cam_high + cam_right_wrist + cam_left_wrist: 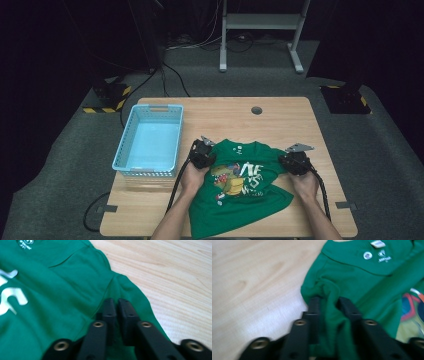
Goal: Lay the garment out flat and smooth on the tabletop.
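Observation:
A green T-shirt (240,200) with a dinosaur print lies face up on the wooden table (280,117), neck towards the far side. My left gripper (202,152) sits at the shirt's left shoulder. In the left gripper view, that gripper (328,302) is shut on a bunched fold of the green cloth (362,285) at the sleeve edge. My right gripper (295,161) is at the shirt's right shoulder. In the right gripper view, its jaws (116,302) are pressed almost together on the sleeve fabric (62,290).
A light blue plastic basket (121,145) stands empty on the table's left side, just left of my left gripper. A round cable hole (256,110) sits near the far edge. A grey metal stand (260,22) and cables are on the floor beyond.

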Action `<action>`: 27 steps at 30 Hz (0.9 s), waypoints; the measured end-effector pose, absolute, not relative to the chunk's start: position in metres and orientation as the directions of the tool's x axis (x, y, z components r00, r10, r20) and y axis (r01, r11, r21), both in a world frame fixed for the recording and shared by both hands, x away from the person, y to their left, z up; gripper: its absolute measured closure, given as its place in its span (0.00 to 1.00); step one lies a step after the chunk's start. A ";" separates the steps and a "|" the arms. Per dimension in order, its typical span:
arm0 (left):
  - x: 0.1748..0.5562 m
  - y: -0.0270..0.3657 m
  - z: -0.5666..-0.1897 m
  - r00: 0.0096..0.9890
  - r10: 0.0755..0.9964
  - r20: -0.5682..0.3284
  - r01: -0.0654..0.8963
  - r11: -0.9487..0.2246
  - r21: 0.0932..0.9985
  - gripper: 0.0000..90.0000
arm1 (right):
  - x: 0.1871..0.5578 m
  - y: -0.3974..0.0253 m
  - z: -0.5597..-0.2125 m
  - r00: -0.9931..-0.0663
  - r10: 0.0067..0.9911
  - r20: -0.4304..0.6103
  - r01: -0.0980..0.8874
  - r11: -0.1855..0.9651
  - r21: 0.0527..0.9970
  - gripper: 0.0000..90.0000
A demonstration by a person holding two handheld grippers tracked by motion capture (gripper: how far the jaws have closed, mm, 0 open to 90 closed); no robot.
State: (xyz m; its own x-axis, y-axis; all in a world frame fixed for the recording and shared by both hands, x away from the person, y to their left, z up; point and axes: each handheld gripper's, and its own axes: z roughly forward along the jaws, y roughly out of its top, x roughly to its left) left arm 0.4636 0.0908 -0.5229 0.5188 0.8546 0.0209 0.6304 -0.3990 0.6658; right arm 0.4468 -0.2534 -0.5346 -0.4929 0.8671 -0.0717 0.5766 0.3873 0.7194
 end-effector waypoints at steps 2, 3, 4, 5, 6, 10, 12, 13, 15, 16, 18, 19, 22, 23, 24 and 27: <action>0.469 0.089 -0.521 0.502 0.864 0.045 0.623 -0.397 0.674 0.89 | 0.454 -0.251 -0.533 -0.481 0.874 -0.066 0.582 0.375 0.721 0.99; 0.473 0.088 -0.519 0.488 0.871 0.054 0.619 -0.389 0.682 0.91 | 0.456 -0.250 -0.532 -0.477 0.876 -0.069 0.580 0.373 0.724 0.99; 0.476 0.089 -0.517 0.470 0.881 0.058 0.616 -0.375 0.693 0.91 | 0.459 -0.250 -0.530 -0.468 0.881 -0.065 0.577 0.361 0.733 0.99; 0.480 0.092 -0.514 0.446 0.893 0.064 0.614 -0.357 0.704 0.91 | 0.462 -0.250 -0.528 -0.457 0.888 -0.059 0.571 0.344 0.745 0.98; 0.483 0.093 -0.513 0.427 0.902 0.065 0.615 -0.343 0.710 0.89 | 0.466 -0.250 -0.525 -0.443 0.895 -0.048 0.567 0.321 0.758 0.94; 0.484 0.099 -0.512 0.410 0.910 0.064 0.632 -0.333 0.700 0.73 | 0.468 -0.252 -0.518 -0.427 0.903 -0.042 0.546 0.295 0.784 0.76; 0.476 0.100 -0.511 0.408 0.909 0.085 0.608 -0.340 0.717 0.63 | 0.461 -0.253 -0.516 -0.444 0.895 -0.042 0.535 0.302 0.789 0.74; 0.471 0.102 -0.509 0.411 0.907 0.092 0.598 -0.344 0.724 0.61 | 0.457 -0.252 -0.516 -0.451 0.891 -0.047 0.532 0.310 0.788 0.74; 0.459 0.105 -0.506 0.429 0.900 0.084 0.574 -0.343 0.743 0.58 | 0.447 -0.253 -0.519 -0.468 0.882 -0.052 0.533 0.328 0.780 0.74; 0.454 0.105 -0.506 0.437 0.896 0.080 0.569 -0.344 0.747 0.57 | 0.442 -0.254 -0.521 -0.472 0.880 -0.054 0.538 0.336 0.773 0.74; 0.443 0.106 -0.506 0.458 0.886 0.071 0.560 -0.349 0.751 0.57 | 0.437 -0.256 -0.526 -0.471 0.881 -0.045 0.552 0.334 0.765 0.74; 0.437 0.105 -0.508 0.478 0.876 0.067 0.557 -0.361 0.747 0.57 | 0.436 -0.256 -0.528 -0.469 0.882 -0.039 0.558 0.331 0.761 0.75; 0.433 0.102 -0.517 0.504 0.862 0.056 0.581 -0.387 0.716 0.60 | 0.437 -0.255 -0.535 -0.469 0.882 -0.036 0.586 0.341 0.735 0.79; 0.434 0.102 -0.519 0.505 0.862 0.054 0.590 -0.391 0.706 0.62 | 0.438 -0.255 -0.536 -0.472 0.881 -0.038 0.579 0.342 0.740 0.81; 0.438 0.102 -0.524 0.503 0.863 0.051 0.605 -0.393 0.692 0.64 | 0.438 -0.255 -0.536 -0.470 0.882 -0.035 0.580 0.339 0.741 0.84; 0.446 0.103 -0.528 0.493 0.870 0.017 0.622 -0.366 0.693 0.72 | 0.442 -0.252 -0.535 -0.476 0.877 -0.058 0.576 0.361 0.733 0.95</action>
State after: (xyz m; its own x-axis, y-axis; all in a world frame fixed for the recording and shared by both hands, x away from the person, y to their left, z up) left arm 0.4458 0.1028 -0.5283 0.4933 0.8697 0.0166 0.6215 -0.3657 0.6928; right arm 0.4420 -0.2516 -0.5351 -0.4763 0.8774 -0.0582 0.5758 0.3613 0.7334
